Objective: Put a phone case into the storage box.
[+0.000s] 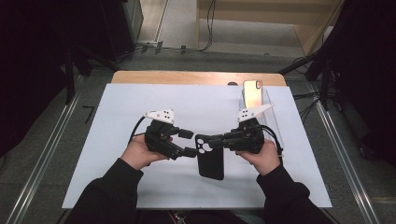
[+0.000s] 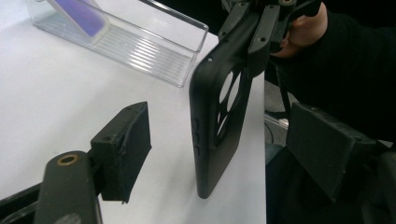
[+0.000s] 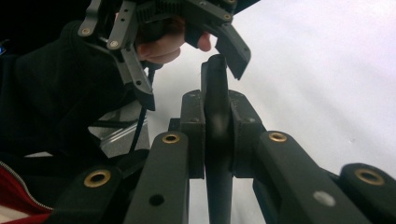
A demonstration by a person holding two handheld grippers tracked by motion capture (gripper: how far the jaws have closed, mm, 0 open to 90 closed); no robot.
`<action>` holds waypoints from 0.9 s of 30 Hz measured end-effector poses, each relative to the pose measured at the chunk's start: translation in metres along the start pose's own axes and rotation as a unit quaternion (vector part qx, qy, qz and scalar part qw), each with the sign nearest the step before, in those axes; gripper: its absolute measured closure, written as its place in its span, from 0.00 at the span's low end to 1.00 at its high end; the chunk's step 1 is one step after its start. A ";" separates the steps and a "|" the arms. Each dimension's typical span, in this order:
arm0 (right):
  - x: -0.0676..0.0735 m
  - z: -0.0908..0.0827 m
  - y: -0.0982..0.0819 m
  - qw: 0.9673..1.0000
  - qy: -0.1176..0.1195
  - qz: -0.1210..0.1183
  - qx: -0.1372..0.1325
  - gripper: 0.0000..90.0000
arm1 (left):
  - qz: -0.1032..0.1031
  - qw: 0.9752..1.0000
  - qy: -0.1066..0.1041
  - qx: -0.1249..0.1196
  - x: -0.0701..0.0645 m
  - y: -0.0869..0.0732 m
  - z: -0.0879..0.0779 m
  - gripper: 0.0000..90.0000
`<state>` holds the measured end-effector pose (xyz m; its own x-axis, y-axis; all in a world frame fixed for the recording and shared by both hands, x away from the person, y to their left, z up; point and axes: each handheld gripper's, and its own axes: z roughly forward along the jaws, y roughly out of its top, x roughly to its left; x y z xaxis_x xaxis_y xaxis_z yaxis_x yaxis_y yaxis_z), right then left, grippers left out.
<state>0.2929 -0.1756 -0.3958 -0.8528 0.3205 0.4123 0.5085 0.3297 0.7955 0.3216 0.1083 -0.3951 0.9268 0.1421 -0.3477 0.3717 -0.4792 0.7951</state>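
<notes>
A black phone case (image 1: 210, 163) with a camera cutout is clamped at its upper end by my right gripper (image 1: 211, 141), which is shut on it. In the right gripper view both pads (image 3: 192, 126) press on the case's thin edge (image 3: 217, 84). The case (image 2: 210, 130) hangs over the white mat with its lower end close to it. My left gripper (image 1: 189, 143) is open just left of the case. In the left gripper view, its pads (image 2: 126, 149) stand wide on either side of the case without touching it.
A phone (image 1: 252, 92) leans in a clear plastic tray (image 1: 273, 112) at the back right of the white mat (image 1: 140, 186). The tray (image 2: 140, 42) lies beyond the case in the left gripper view. The wooden table edge (image 1: 187, 77) runs behind the mat.
</notes>
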 end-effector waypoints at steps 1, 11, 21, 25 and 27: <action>0.000 0.001 0.000 1.000 0.004 -0.004 0.001 0.85 | -0.001 1.000 -0.002 0.001 0.000 0.000 0.000 0.26; 0.000 0.007 0.000 0.999 0.025 -0.014 0.015 0.85 | 0.007 1.000 -0.018 -0.013 -0.001 0.002 0.003 0.48; 0.003 0.011 0.000 0.999 0.041 -0.025 0.018 0.86 | 0.007 0.999 -0.039 -0.004 -0.002 0.000 0.003 0.75; -0.001 0.010 0.000 0.998 0.053 -0.018 0.016 0.85 | 0.018 0.999 -0.038 -0.001 -0.002 -0.001 0.002 0.80; -0.001 0.010 0.000 0.998 0.057 -0.020 0.015 0.85 | 0.026 0.999 -0.042 -0.004 -0.003 -0.001 0.001 0.81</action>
<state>0.2952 -0.1670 -0.4011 -0.8792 0.2036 0.4308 0.4764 0.3660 0.7994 0.3187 0.1071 -0.3955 0.9375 0.0433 -0.3454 0.3232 -0.4765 0.8176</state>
